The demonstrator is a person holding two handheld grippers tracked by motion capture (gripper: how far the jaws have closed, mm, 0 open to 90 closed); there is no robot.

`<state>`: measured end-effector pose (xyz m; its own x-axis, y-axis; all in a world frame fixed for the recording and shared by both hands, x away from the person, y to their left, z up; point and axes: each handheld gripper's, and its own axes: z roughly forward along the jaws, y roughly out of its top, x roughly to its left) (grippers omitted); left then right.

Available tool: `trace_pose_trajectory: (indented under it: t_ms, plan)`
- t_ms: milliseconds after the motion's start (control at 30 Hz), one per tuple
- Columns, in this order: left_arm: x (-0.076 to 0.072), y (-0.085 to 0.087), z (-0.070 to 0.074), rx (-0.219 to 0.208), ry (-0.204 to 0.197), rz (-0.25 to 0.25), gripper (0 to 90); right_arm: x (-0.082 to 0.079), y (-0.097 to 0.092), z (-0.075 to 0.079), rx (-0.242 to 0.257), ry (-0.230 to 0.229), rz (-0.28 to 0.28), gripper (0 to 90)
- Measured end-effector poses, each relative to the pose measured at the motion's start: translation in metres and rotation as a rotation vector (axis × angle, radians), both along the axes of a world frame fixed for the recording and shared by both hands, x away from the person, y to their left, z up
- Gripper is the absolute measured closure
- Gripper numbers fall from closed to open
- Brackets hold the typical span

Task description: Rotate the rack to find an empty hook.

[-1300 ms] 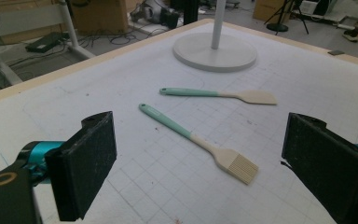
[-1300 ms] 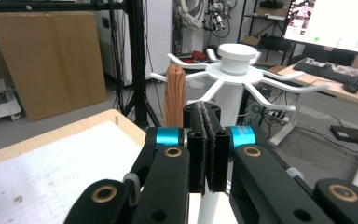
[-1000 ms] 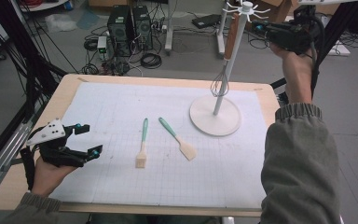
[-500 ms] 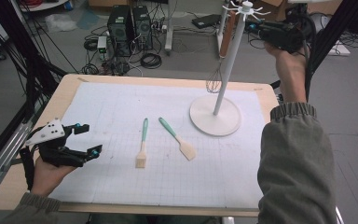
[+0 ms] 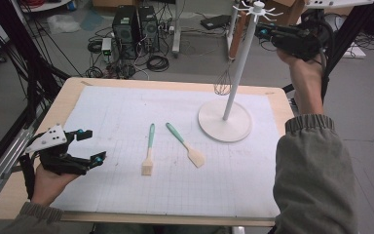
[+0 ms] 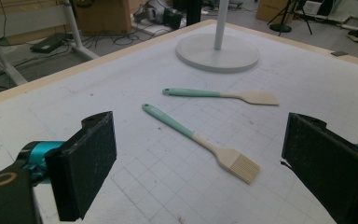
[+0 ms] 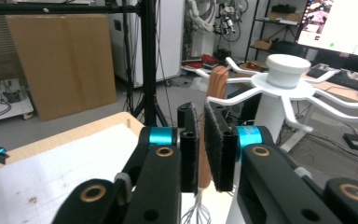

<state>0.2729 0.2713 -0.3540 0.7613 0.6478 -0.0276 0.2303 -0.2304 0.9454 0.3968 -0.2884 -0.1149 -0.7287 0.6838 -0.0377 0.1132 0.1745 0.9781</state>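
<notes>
A whisk (image 5: 223, 83) with a wooden handle (image 7: 217, 81) hangs from an arm of the white rack (image 5: 241, 58) at the table's back right. My right gripper (image 5: 259, 31) is raised level with the rack's top. Its jaws have just been opening and stand a narrow gap apart (image 7: 200, 112), with the handle just past the pads and not pressed. My left gripper (image 5: 93, 145) rests wide open at the front left, nothing between its pads (image 6: 86, 168). A teal-handled brush (image 5: 149, 151) and a teal-handled spatula (image 5: 185, 144) lie mid-table.
The rack's round base (image 5: 209, 126) stands on the gridded mat (image 5: 126, 112). Several thin white rack arms (image 7: 340, 100) spread around its cap. The person's right sleeve (image 5: 316, 175) covers the table's front right. Computers and cables sit on the floor beyond the far edge.
The right gripper has shifted a little left toward the rack's top, and the whisk has risen slightly with it. A small gap now shows between the right jaws. The left gripper has stayed put.
</notes>
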Motion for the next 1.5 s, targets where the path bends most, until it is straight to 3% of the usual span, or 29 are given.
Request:
trace_pose_trajectory:
  t_ms: [567,867,1100,1500]
  plan:
    - [-0.001,0.001,0.001,-0.001,-0.002,0.007,10.4,-0.021,0.014,-0.008,0.004,0.001,0.102,72.2]
    - [0.0,0.0,0.0,-0.002,0.003,0.007,10.5,-0.027,0.015,-0.017,0.018,0.032,0.125,59.6]
    - [0.0,0.001,-0.001,0.0,0.004,0.011,10.5,-0.028,0.019,-0.032,0.028,0.049,0.136,51.5]
    - [-0.001,0.002,-0.001,0.0,0.002,0.014,10.5,-0.026,0.031,-0.068,-0.018,0.115,0.118,43.9]
